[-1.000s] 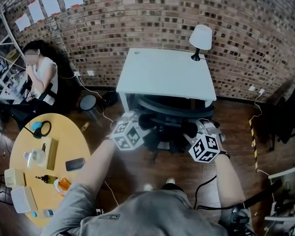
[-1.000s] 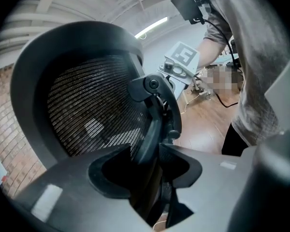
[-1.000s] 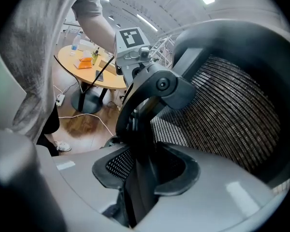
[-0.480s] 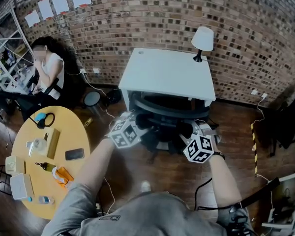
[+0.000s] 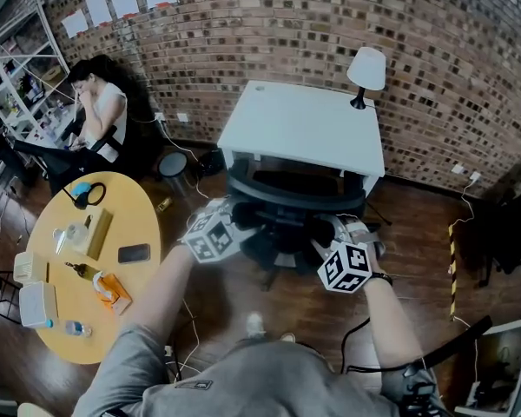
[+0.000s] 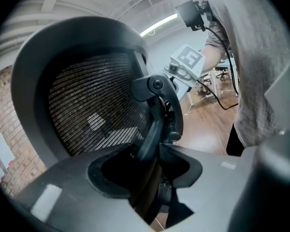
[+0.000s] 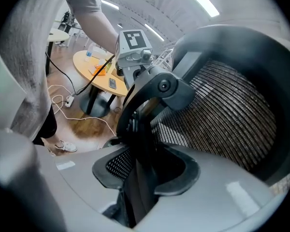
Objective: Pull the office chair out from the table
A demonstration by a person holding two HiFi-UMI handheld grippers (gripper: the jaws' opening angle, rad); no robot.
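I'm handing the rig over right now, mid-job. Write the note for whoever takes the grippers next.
Left gripper: jaws shut on a dark upright bar at the back of the office chair.
Right gripper: jaws shut on a similar bar on the chair's other side.
Chair: backrest close to the front edge of the white table; seat hidden beneath.
Done: both grips set.
Left: pull the chair back toward you until it clears the table.
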